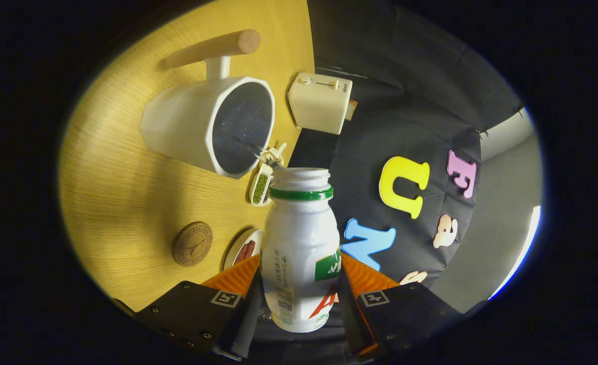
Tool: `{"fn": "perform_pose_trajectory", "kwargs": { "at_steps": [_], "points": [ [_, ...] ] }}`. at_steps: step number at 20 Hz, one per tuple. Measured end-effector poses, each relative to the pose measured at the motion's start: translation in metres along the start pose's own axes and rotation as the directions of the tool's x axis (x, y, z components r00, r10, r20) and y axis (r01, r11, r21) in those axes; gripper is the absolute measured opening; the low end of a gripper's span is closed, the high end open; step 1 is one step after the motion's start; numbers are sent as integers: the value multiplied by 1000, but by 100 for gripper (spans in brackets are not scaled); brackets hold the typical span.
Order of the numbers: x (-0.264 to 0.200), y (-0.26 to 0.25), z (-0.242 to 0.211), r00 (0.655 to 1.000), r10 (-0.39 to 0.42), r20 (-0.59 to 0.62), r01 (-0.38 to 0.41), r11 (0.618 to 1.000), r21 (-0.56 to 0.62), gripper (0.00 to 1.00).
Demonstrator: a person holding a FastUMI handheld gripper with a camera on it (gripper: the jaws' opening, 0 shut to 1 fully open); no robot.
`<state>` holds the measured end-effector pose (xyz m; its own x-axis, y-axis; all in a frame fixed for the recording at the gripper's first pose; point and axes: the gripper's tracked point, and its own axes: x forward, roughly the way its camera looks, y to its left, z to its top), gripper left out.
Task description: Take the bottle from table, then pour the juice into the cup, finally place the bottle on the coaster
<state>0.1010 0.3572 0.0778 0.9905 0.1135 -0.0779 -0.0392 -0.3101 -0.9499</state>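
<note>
Tongs [299,291] clamp bottle [299,243], label unreadable; cup [212,124] beyond.

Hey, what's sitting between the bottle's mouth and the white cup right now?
In the gripper view, a small clear jar of green bits lies on the table between the bottle, held in the gripper, and the cup.

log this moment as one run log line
gripper: shut on bottle | bottle: uncapped, tilted toward cup | coaster: bare
</note>
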Motion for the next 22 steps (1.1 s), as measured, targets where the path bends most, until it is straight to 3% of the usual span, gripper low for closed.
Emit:
{"fn": "perform_pose_trajectory", "kwargs": {
  "at_steps": [22],
  "points": [
    [-6,-27,8,998,-57,10,58,988,-141,70]
  ]
}}
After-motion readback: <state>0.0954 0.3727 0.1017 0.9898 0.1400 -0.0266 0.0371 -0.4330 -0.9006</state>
